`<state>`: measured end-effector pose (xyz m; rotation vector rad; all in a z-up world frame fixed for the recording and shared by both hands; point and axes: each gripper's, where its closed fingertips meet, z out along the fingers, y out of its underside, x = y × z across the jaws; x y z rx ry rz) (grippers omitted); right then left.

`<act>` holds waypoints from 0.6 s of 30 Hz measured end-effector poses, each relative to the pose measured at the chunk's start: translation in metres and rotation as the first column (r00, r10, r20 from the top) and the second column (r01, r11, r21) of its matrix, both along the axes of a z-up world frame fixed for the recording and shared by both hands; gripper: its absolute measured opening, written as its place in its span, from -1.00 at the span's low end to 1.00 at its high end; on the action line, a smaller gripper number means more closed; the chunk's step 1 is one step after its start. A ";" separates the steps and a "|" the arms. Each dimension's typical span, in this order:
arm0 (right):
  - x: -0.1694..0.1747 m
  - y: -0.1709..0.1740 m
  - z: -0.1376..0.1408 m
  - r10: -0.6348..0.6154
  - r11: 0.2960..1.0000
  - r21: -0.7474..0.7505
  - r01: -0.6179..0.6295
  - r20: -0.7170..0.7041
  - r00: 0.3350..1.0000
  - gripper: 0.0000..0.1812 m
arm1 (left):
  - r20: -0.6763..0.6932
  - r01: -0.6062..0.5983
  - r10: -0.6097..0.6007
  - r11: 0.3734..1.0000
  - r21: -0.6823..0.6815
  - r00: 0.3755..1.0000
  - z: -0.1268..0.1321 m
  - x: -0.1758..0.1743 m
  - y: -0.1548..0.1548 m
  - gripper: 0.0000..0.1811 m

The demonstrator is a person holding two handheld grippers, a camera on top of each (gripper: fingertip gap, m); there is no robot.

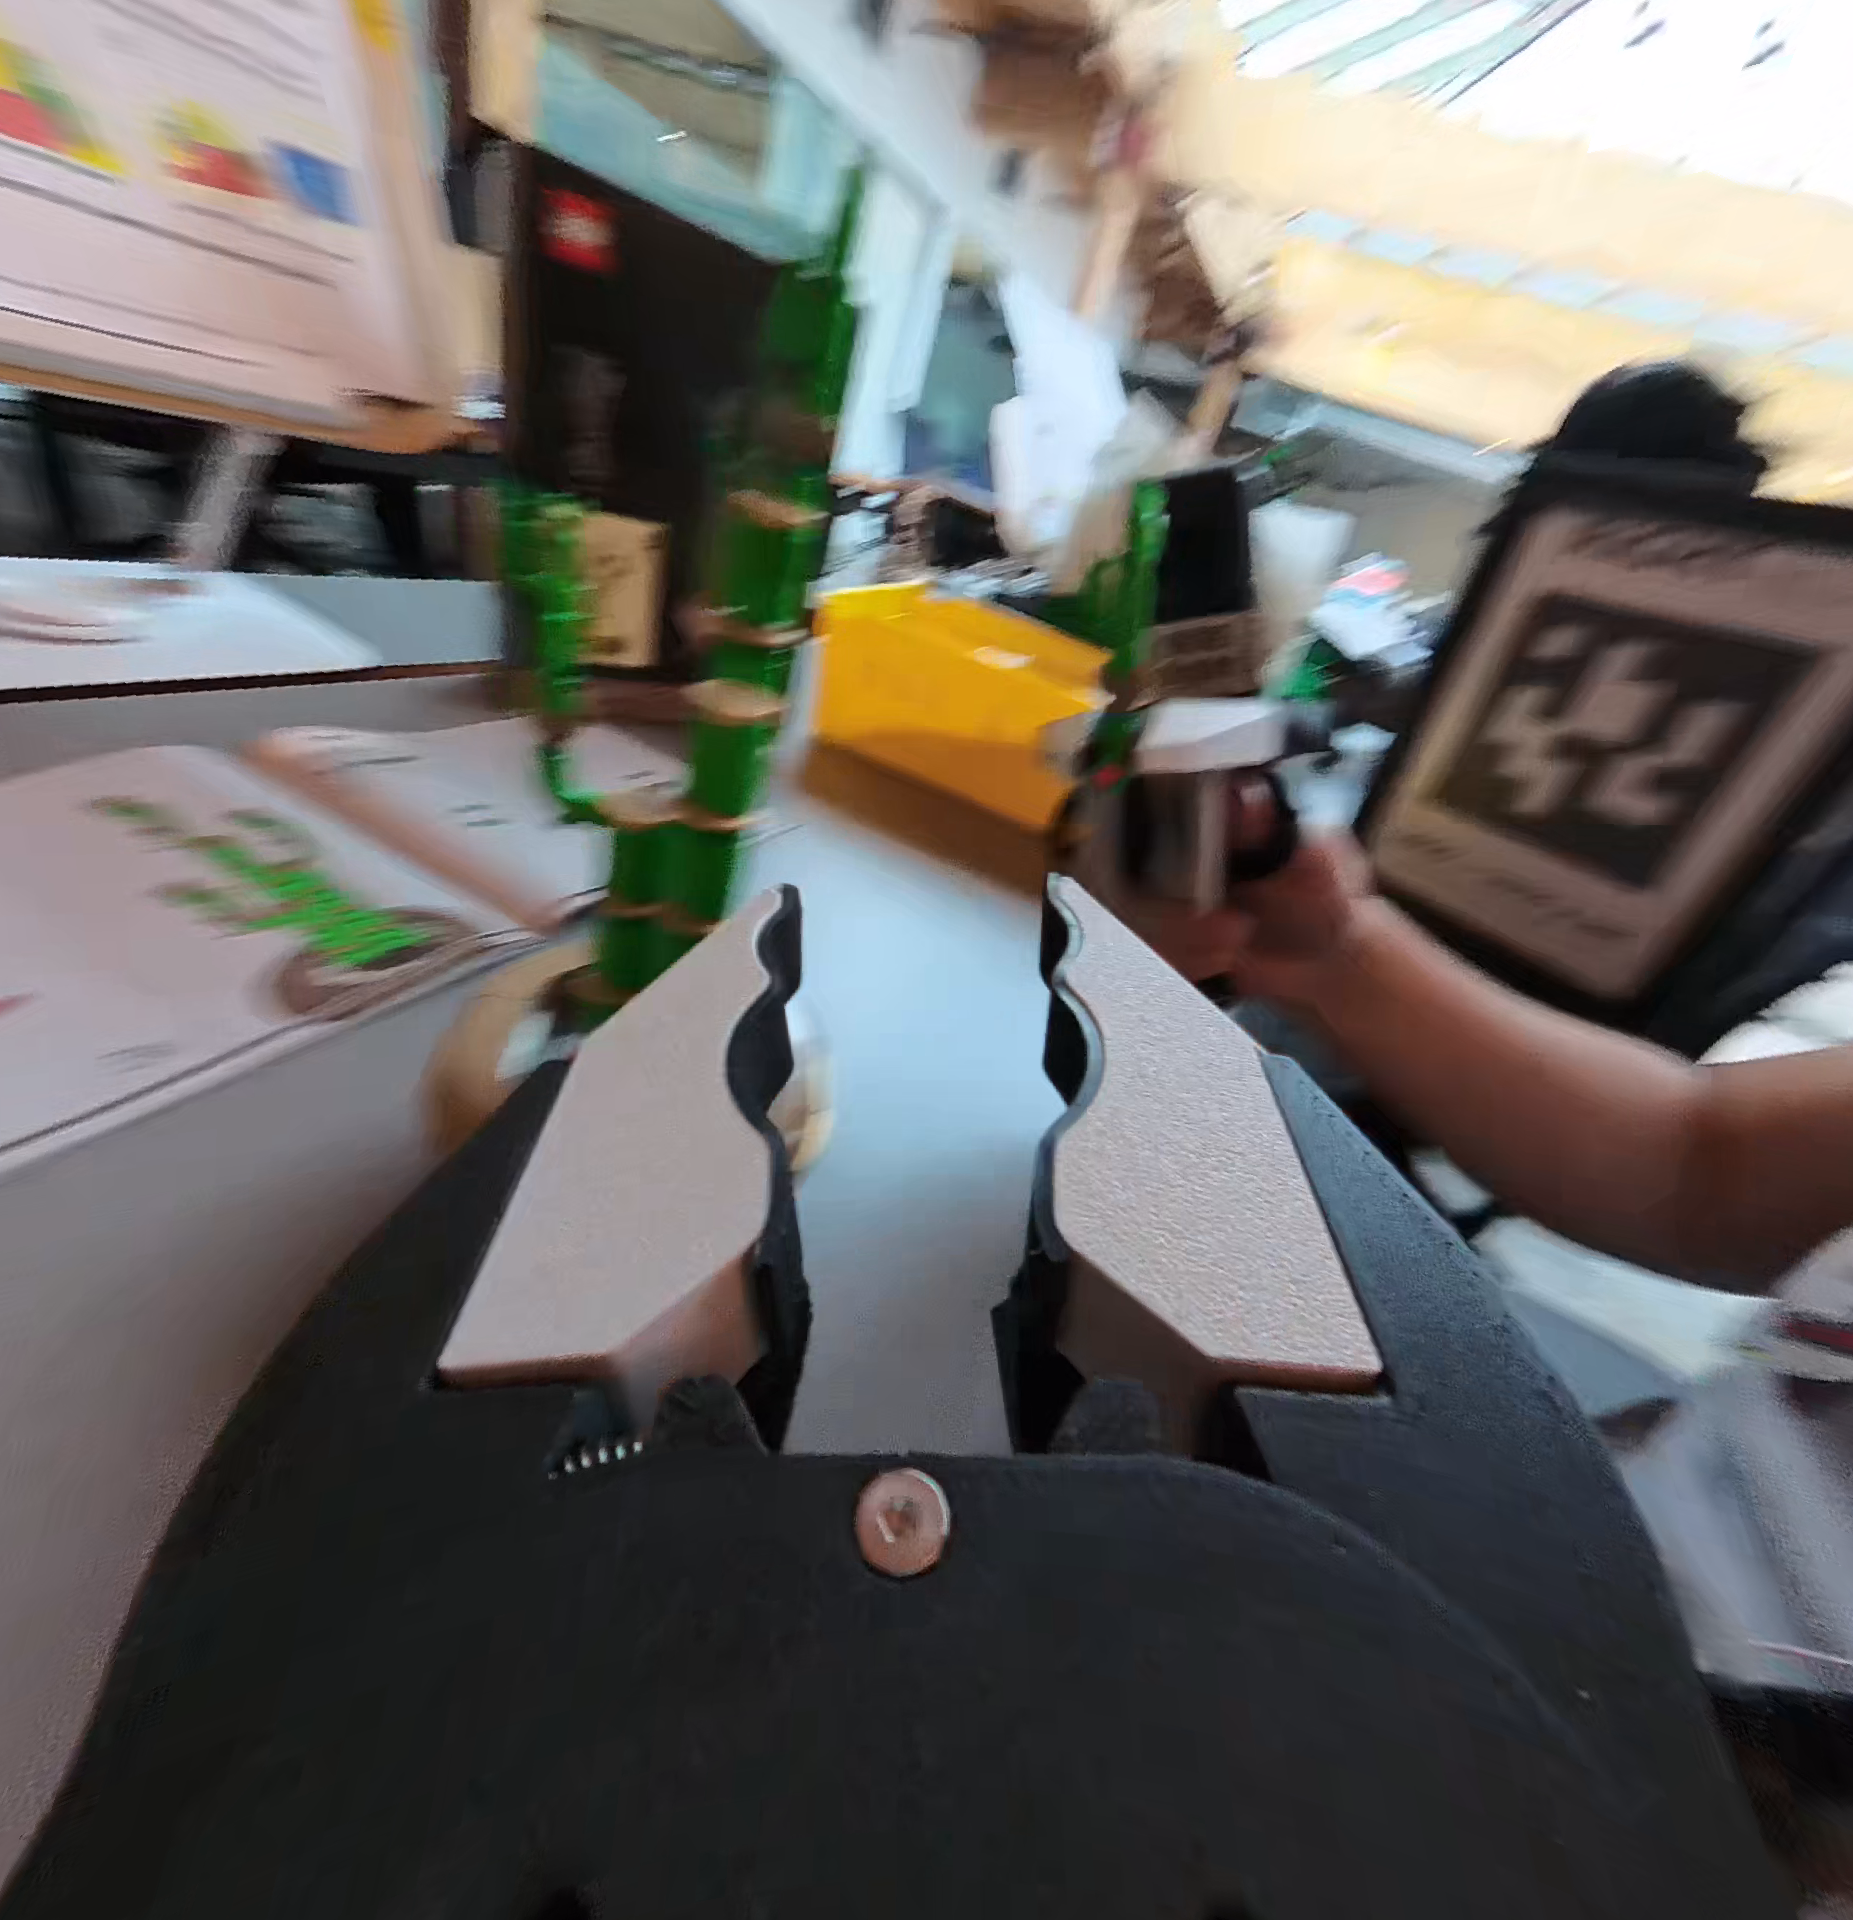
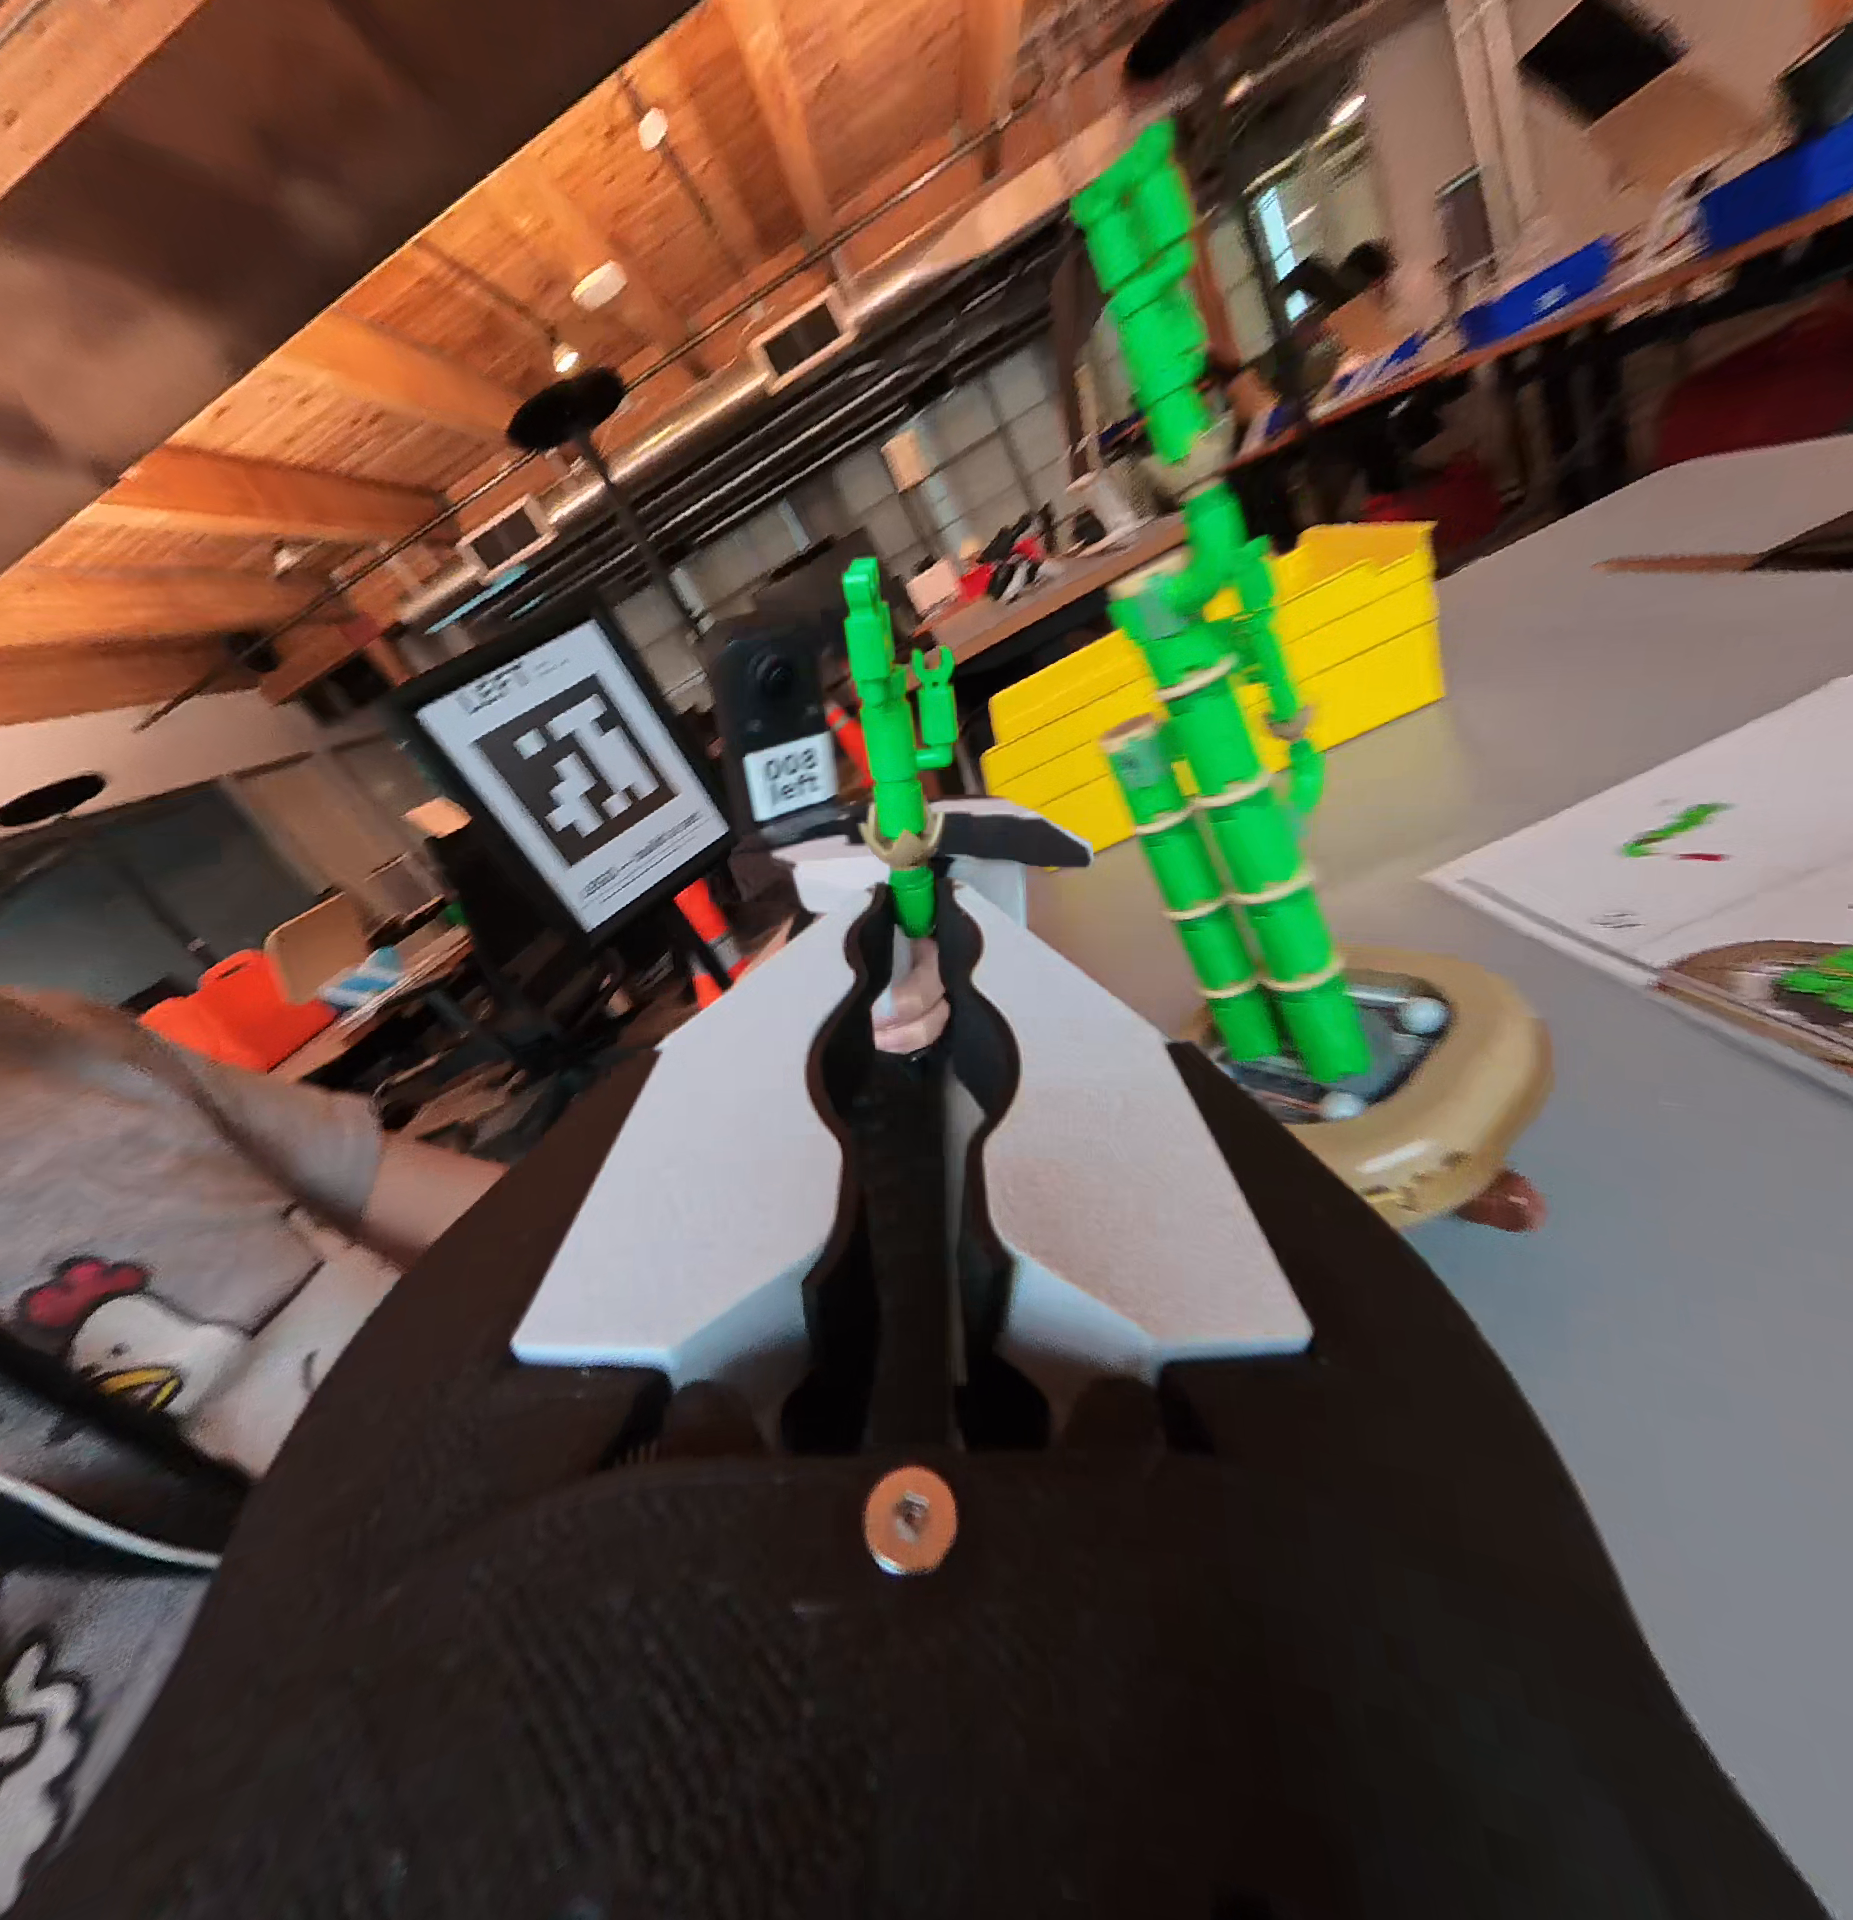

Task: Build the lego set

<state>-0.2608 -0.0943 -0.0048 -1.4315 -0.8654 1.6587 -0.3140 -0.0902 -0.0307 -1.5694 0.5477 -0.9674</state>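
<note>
Right tongs pinch a green stalk, upright above their tips. Left tongs gape empty. The bamboo model stands right of the right tongs on the worktop.

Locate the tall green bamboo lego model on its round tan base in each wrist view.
Left wrist view: tall green bamboo lego model left of centre, rising just beyond the open left gripper, blurred.
Right wrist view: upper right, right of the right gripper shut on a thin green stalk piece.
Shared landmark: yellow plastic bin behind the model.
</note>
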 end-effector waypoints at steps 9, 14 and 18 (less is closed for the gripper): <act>0.024 0.030 -0.002 -0.136 0.990 -0.059 0.132 -0.067 0.988 -0.93 | -0.381 0.008 -0.042 0.996 -0.091 0.924 -0.065 -0.022 0.040 -0.08; 0.026 0.031 -0.006 -0.149 0.987 -0.064 0.145 -0.056 0.987 -0.93 | -0.400 0.100 -0.157 0.982 -0.158 0.903 -0.083 -0.007 0.045 0.08; 0.028 0.033 -0.005 -0.155 0.985 -0.081 0.149 -0.068 0.986 -0.93 | -0.402 0.098 -0.172 0.975 -0.199 0.900 -0.092 -0.004 0.042 0.18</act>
